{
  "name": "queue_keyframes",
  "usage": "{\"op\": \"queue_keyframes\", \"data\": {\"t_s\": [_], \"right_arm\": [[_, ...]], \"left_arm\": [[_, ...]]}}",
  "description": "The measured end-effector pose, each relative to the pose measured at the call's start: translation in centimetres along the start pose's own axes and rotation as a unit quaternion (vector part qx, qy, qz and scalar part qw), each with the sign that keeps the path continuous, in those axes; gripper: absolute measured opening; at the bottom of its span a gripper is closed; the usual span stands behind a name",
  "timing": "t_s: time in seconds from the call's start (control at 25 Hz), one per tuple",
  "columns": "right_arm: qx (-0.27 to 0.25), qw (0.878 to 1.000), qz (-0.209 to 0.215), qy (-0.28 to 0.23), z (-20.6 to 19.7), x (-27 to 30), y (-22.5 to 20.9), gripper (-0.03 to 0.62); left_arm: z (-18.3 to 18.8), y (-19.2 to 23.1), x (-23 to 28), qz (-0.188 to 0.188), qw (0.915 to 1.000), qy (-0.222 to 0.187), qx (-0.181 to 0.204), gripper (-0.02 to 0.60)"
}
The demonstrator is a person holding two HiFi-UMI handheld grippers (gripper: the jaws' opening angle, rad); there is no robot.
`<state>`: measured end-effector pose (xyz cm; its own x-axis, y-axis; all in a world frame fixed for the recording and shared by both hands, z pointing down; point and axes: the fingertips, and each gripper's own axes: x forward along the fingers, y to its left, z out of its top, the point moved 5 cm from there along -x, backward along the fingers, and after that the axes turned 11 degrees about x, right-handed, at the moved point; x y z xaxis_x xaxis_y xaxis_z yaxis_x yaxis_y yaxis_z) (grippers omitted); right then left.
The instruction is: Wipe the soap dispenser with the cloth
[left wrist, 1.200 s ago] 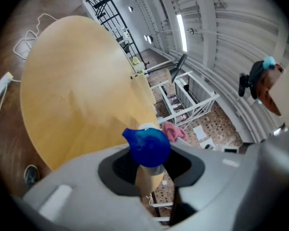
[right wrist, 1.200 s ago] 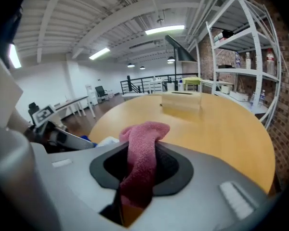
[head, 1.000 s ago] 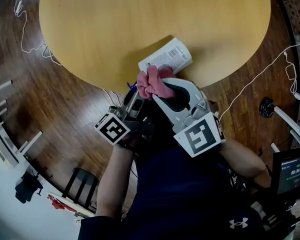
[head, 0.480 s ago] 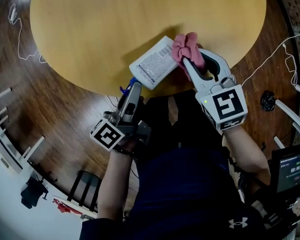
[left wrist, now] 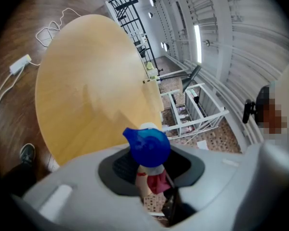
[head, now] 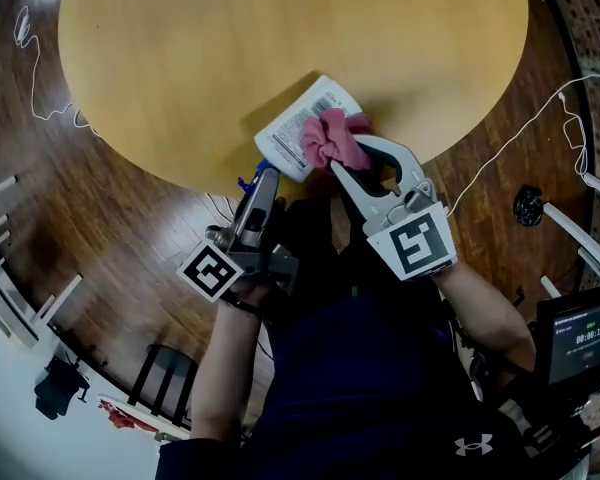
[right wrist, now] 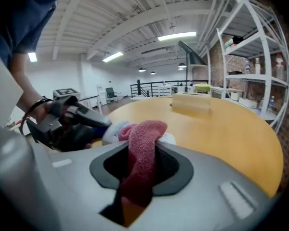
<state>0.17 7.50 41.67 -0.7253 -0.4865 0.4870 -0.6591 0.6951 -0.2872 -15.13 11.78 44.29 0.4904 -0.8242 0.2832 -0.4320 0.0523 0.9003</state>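
Observation:
A white soap dispenser (head: 298, 126) with a blue pump head (head: 259, 172) is held tilted over the near edge of the round wooden table (head: 180, 48). My left gripper (head: 264, 182) is shut on the dispenser's neck, just below the pump head (left wrist: 147, 146). My right gripper (head: 346, 164) is shut on a bunched pink cloth (head: 335, 140), which presses against the bottle's side near its middle. In the right gripper view the cloth (right wrist: 142, 148) fills the jaws and hides most of the white dispenser (right wrist: 111, 130) behind it.
White cables (head: 40, 78) trail over the dark wood floor left and right of the table. A light wooden box (right wrist: 191, 102) lies on the table's far side. White shelving (right wrist: 253, 47) stands beyond it. A screen (head: 580, 343) sits at my lower right.
My right gripper slid the cloth from the dispenser's pump end out to its base, then back toward the middle. The left gripper kept its hold, almost in place.

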Motion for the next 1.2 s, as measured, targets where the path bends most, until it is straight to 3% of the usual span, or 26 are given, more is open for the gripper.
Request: {"op": "queue_keyframes", "data": {"t_s": [0.12,0.24,0.32,0.4,0.48,0.6,0.68,0.72,0.8,0.92,1.04,1.12,1.2], "right_arm": [[0.015,0.997,-0.070,0.040,-1.1,-0.2,-5.0,0.110],[0.036,0.992,-0.101,0.066,-1.2,-0.3,-7.6,0.110],[0.060,0.991,-0.102,0.059,-0.3,-0.3,-8.1,0.110],[0.082,0.993,-0.080,0.039,1.6,-0.1,-7.6,0.110],[0.094,0.995,-0.030,0.022,3.7,0.3,-6.2,0.110],[0.080,0.993,0.082,0.020,6.6,0.7,-1.6,0.110],[0.059,0.990,0.125,0.035,7.5,1.0,1.3,0.110],[0.051,0.990,0.124,0.038,7.6,1.1,1.9,0.110],[0.054,0.993,0.095,0.039,7.2,0.8,1.2,0.110],[0.087,0.994,0.032,0.055,5.1,-0.5,-2.3,0.110],[0.106,0.990,-0.039,0.085,2.5,-1.6,-6.2,0.110],[0.143,0.984,-0.058,0.086,2.2,-2.1,-7.7,0.110],[0.178,0.981,-0.038,0.059,3.7,-2.1,-7.2,0.110]], "left_arm": [[-0.1,-0.1,0.1,-0.003,1.0000,0.002,0.001,0.132],[0.0,-0.1,0.3,0.000,0.9999,0.006,0.009,0.132],[0.3,-0.2,0.4,0.008,0.9984,0.019,0.053,0.132],[0.7,-1.0,0.7,0.012,0.9895,0.044,0.137,0.133],[0.8,-2.5,1.2,0.005,0.9671,0.077,0.242,0.133],[0.2,-4.6,1.7,-0.017,0.9125,0.123,0.390,0.133],[-0.2,-5.1,1.5,-0.031,0.8770,0.140,0.458,0.135],[-0.2,-5.1,1.4,-0.034,0.8659,0.145,0.478,0.135],[-0.1,-5.4,1.2,-0.037,0.8539,0.148,0.498,0.137],[-0.2,-5.9,0.6,-0.043,0.8336,0.157,0.528,0.137],[-0.4,-5.8,0.1,-0.051,0.8060,0.175,0.563,0.135],[-0.2,-5.8,0.0,-0.058,0.7764,0.188,0.599,0.135],[-0.2,-5.5,0.1,-0.061,0.7267,0.204,0.653,0.132]]}}
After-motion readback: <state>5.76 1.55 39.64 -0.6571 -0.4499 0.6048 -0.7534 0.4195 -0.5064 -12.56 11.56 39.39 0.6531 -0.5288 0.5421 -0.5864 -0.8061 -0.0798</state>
